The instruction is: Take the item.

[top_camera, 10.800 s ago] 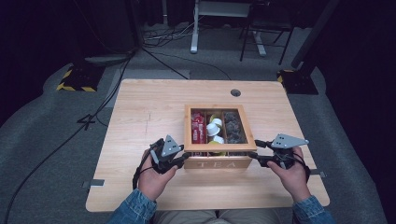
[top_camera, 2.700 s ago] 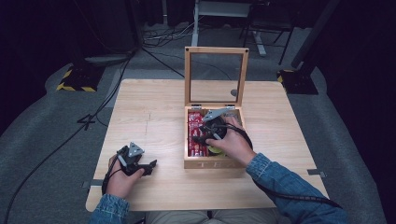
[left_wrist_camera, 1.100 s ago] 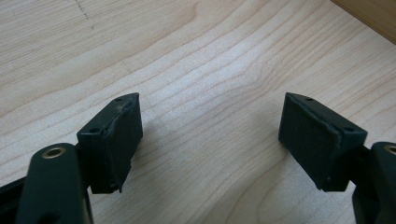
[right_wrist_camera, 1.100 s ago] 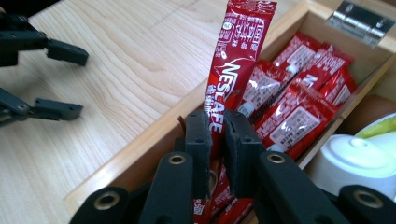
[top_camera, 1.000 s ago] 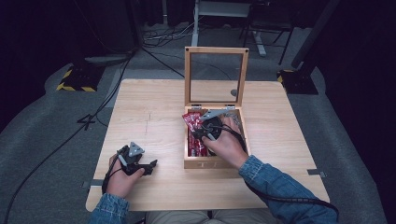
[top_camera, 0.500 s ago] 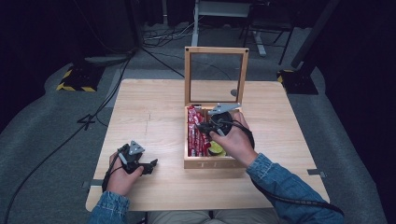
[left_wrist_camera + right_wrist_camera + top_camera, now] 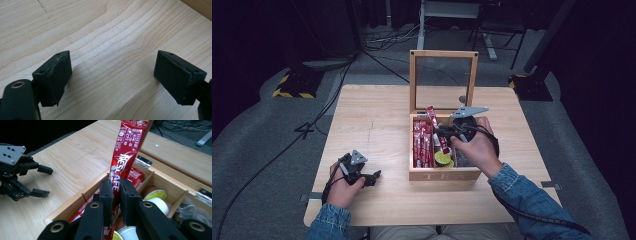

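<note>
Nearby, capsules (image 7: pixel 155 195) crowd the tea box (image 7: pixel 443 175) beside the clamped sachet (image 7: pixel 126 152).

Blue denim sleeves are worn on both arms, cuffs ending at the wrists. Each gripper is built from matte black plastic, the left gripper (image 7: pixel 373 178) and right gripper (image 7: pixel 443 134) alike. A grey three-cornered plate dotted with small screws is mounted behind the fingers (image 7: pixel 57 75), which are faced with worn black rubber pads. Brass-coloured rivets are seen at the finger bases, and black cables are trailed behind.
</note>
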A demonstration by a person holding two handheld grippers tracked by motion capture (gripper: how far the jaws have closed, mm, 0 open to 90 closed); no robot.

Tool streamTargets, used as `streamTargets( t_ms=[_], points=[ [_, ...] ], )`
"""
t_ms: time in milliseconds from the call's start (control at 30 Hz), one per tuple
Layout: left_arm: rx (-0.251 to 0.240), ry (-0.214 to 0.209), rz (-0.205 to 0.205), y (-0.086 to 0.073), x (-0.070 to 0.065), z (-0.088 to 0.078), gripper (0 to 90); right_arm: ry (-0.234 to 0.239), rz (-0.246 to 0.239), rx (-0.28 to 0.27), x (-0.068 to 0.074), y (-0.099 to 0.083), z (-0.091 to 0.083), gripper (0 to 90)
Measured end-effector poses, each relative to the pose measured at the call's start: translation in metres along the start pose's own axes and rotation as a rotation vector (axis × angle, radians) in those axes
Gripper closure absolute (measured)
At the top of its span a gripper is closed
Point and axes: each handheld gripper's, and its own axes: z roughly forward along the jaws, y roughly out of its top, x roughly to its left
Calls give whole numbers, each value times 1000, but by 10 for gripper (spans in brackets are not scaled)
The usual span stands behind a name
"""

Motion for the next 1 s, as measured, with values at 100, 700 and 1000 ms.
streamTargets(
  t_ms=[100,700,1000],
  points=[
    [-3,0,-2,0,0,0,151,-22,13,-7,-10,-2,-10,811],
    [-4,-11,6,-1,2,0,151,-125,61,-45,-60,-21,-53,811],
    [0,-14,7,-1,2,-1,151,-188,70,-49,-86,-37,-70,811]
  ],
)
